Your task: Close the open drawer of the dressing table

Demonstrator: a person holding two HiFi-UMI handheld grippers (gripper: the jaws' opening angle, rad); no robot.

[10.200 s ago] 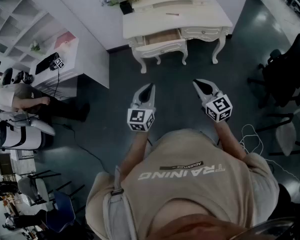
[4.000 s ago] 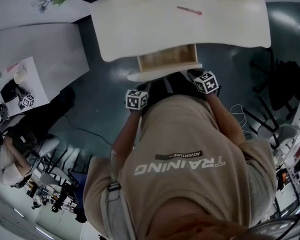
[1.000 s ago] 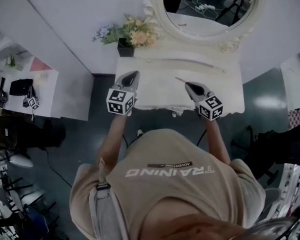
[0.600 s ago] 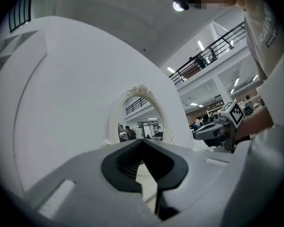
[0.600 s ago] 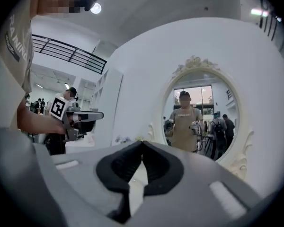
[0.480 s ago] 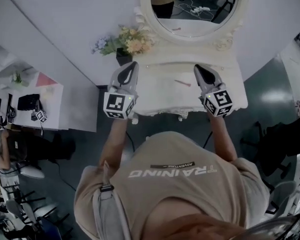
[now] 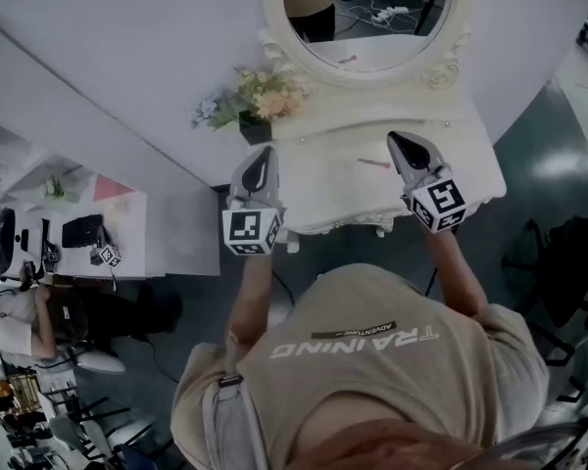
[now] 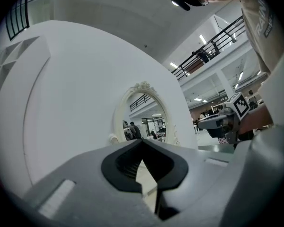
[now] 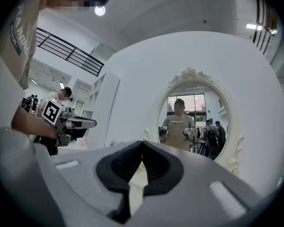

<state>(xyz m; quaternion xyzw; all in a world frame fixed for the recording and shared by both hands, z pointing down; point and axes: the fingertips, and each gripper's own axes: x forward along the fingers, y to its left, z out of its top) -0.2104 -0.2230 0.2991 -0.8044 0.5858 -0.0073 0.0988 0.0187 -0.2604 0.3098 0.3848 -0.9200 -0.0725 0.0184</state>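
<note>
The white dressing table [image 7: 314, 179] stands against the wall under its oval mirror [image 7: 365, 13]. No drawer juts from its front edge [image 7: 348, 225] in the head view. My left gripper [image 7: 262, 157] hovers over the table's left end, jaws shut and holding nothing. Over the right end my right gripper [image 7: 404, 142] is shut and empty too. The left gripper view shows the left gripper [image 8: 142, 143] pointing at the mirror [image 8: 143, 112], with the right gripper [image 8: 220, 122] beside it. In the right gripper view the right gripper [image 9: 142, 144] faces the mirror [image 9: 195, 119].
A pink pen [image 7: 373, 163] lies on the tabletop between the grippers. A dark pot of flowers [image 7: 258, 101] stands at its back left corner. A white desk [image 7: 118, 238] with dark devices and a seated person [image 7: 10, 316] are to the left. A dark chair [image 7: 580, 258] is at right.
The drawer stood open 10 and 4 seconds ago; now none juts out. Over the last second both grippers rose slightly further over the tabletop and the view shifted right.
</note>
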